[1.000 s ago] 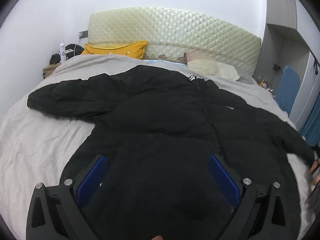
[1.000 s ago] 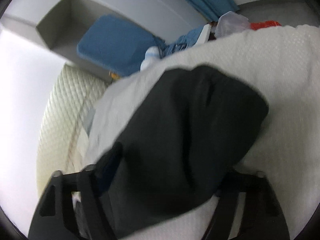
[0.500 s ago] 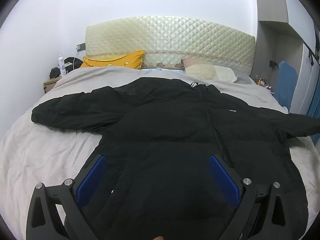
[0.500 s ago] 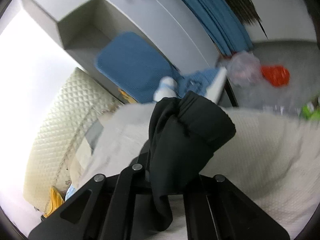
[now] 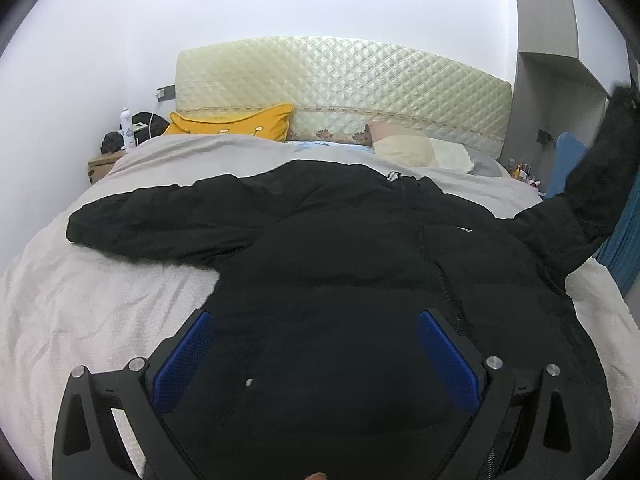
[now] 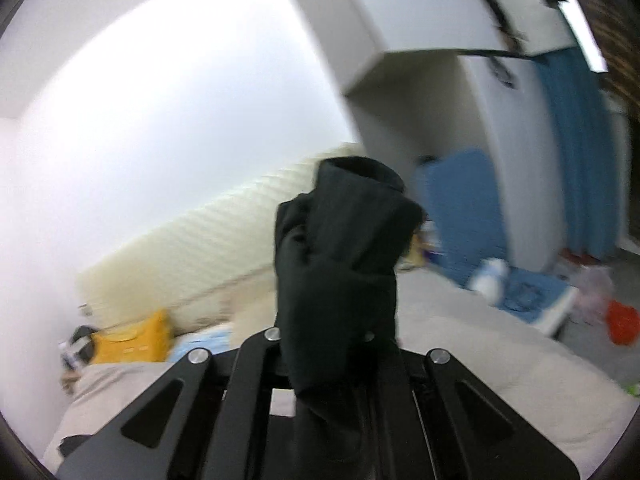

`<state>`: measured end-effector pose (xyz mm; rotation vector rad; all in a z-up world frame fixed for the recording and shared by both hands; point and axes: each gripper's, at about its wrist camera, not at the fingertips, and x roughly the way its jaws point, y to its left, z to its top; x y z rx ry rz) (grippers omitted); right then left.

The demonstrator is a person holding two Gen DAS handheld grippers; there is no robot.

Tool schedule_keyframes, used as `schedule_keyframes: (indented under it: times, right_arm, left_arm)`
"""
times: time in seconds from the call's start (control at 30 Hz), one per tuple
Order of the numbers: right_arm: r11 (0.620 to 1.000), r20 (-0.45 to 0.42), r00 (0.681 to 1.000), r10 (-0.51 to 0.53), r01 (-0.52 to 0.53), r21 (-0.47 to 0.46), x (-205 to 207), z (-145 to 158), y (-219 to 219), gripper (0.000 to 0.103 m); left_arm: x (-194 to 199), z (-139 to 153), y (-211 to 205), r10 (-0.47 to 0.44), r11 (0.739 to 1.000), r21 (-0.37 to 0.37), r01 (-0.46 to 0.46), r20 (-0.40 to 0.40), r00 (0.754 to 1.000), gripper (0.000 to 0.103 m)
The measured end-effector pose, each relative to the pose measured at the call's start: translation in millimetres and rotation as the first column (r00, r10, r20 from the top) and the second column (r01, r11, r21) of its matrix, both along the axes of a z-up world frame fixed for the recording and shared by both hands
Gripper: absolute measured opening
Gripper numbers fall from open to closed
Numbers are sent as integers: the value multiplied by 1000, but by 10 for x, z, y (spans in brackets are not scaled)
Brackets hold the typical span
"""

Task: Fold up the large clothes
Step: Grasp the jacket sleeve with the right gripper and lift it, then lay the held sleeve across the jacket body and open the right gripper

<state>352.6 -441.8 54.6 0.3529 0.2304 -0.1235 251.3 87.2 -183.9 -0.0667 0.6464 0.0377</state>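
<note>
One black jacket (image 5: pixel 360 280) lies on one bed (image 5: pixel 100 300). Three pillows: one yellow pillow (image 5: pixel 236 122), two pale pillows (image 5: pixel 416 150). One bottle (image 5: pixel 127 132). Two grippers: left gripper (image 5: pixel 316 344), right gripper (image 6: pixel 324 344).

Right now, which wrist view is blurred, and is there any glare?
Right wrist view: background smeared with motion blur, white wall blown out; the clamped black padded sleeve reads clearer. Left wrist view: sharp, evenly lit, black puffer jacket only fisheye-bowed.

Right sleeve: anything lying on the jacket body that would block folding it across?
Nothing visible. The right gripper is shut on the sleeve cuff, lifted off the bed. The jacket body lies flat and bare; the open left gripper only hovers over the hem.
</note>
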Motion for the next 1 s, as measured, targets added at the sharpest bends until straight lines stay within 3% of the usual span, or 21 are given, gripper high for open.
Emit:
schedule_keyframes:
  times: [0.13,0.33,0.5,0.73,0.9,0.97,1.0]
  right_arm:
    - [988,18,988,153,-152,-22,97,69,917,5]
    - [929,15,930,368,-367,-41,239,-299,2153,5]
    - [868,-45,867,497,-497,20,494,-863,2914,5]
    - [781,-228,763,604,-624,-20,810,-1891,3925,6]
    - [754,-397,677,619,-654,61,1045,-2736,4350,7]
    - [748,-470,651,596,-663,32,972,-3037,4543,7]
    - [743,-479,652,588,-669,1,941,-3110,4588,8]
  left_arm:
    - [-80,62,195,54,998,-21,-53,15,998,103]
    - [-157,28,499,158,987,-8,-158,-9,987,103]
    - [-130,0,724,223,975,19,-223,-5,975,103]
    - [-85,-123,886,259,966,-3,-259,-13,966,103]
    - [-47,-207,880,255,967,0,-255,-21,967,103]
    - [-24,-236,902,256,967,4,-256,-18,966,103]
    - [-12,-250,911,258,966,2,-258,-26,966,103]
